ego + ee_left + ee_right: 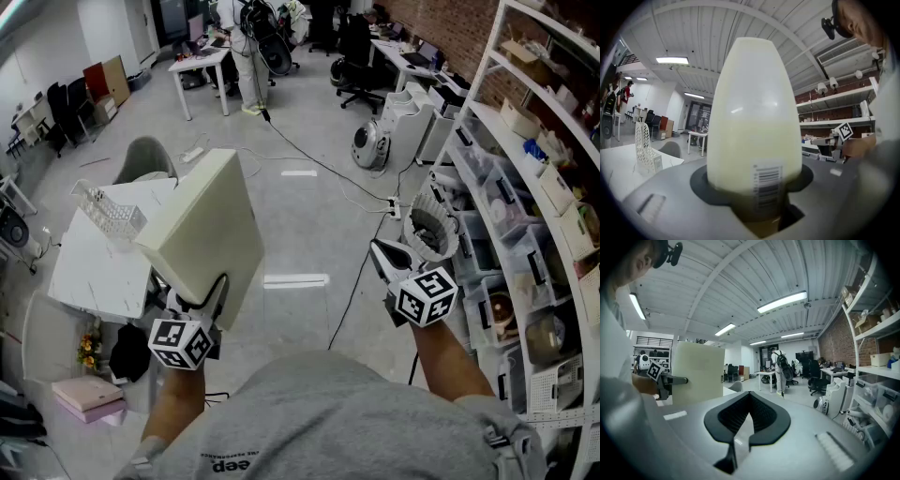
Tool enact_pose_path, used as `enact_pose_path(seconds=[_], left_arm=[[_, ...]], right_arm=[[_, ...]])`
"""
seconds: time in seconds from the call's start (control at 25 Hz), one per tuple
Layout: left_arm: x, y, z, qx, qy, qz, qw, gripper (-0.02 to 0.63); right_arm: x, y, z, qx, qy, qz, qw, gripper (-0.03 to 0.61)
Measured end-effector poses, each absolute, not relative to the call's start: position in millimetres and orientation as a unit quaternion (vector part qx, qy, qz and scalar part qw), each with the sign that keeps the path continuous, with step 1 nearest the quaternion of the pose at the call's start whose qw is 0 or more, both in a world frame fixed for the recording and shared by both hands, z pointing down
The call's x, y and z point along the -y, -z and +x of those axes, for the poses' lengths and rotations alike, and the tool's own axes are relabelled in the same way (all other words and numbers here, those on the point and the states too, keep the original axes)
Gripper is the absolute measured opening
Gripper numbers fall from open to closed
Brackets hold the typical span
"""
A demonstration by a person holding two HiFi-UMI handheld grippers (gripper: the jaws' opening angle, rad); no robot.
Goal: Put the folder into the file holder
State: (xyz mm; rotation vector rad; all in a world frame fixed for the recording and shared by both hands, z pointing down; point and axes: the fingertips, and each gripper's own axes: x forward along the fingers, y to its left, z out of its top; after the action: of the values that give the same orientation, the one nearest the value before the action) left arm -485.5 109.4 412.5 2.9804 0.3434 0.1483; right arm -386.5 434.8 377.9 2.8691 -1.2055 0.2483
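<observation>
Nearest, at seven o'clock in the head view, the left gripper (199,298) is clamped on the bottom edge of a thick cream folder (208,230). Its jaws are spread fairly wide by the folder's thickness, and the folder stands raised in the air. At four o'clock the right gripper (386,258) is closed and empty.

Beyond, at nine o'clock, a white table (94,272) carries the perforated file holder (111,214), apart from the folder and at its ten o'clock.

Held by one edge only, the tall folder could pivot or slip. Pushed in crooked, it could tip or shove the light holder, which nothing steadies.

Past the table are a grey chair (145,159), a floor cable (319,164) at twelve, shelves (534,187) at three, and a person (246,47) far off. Nothing seems to block the folder's path.
</observation>
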Motion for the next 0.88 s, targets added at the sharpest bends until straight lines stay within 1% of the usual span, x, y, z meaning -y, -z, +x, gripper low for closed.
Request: enact_pose_path(seconds=[0.48, 0.88], left_arm=[[-115.8, -415.9, -474.0, -0.117, -0.05, 0.99, 0.069, 0.325], [-161.9, -412.3, -453.9, -0.109, -0.051, 0.991, 0.064, 0.324]], right_arm=[[-439.1, -380.0, -375.5, 0.383, -0.079, 0.92, 0.009, 0.003], [-481.7, -377.8, -350.9, 0.389, -0.071, 0.919, -0.008, 0.003]])
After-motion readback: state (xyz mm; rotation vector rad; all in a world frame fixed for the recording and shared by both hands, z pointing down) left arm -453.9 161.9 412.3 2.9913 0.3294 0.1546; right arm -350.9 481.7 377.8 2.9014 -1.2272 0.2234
